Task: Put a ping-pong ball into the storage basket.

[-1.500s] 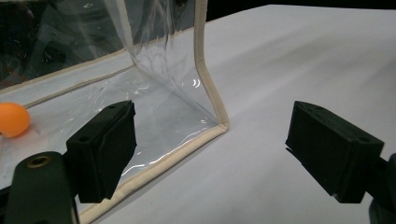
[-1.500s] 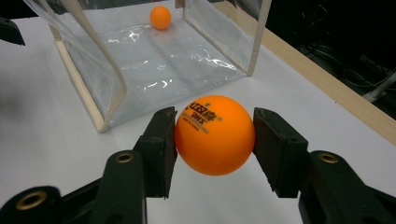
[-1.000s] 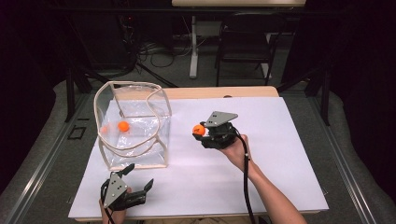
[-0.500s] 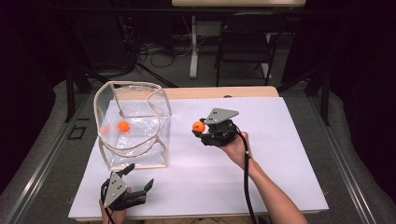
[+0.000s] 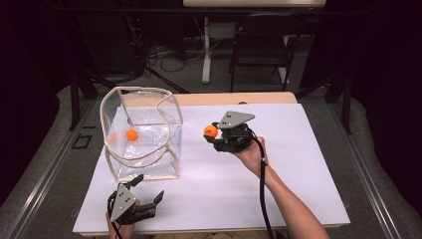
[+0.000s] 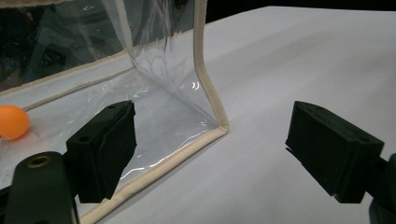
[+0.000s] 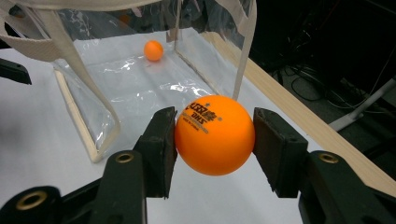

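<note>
The right claw point(image 7: 215, 135) is pinching an orange ball point(image 7: 215, 135) w/ both pads, up above the white worktop point(image 5: 298, 149) & just beside the see-thru bag point(image 5: 142, 134), which has another ball point(image 5: 131, 134) in it. The left claw point(image 6: 212, 149) is spread wide w/ nothing in it, down near the bag's front corner. To do this bit well, I think: keep the squeeze soft, lift the ball over the bag's floppy rim, go to the middle, then let go low so it can't bounce out.
</note>
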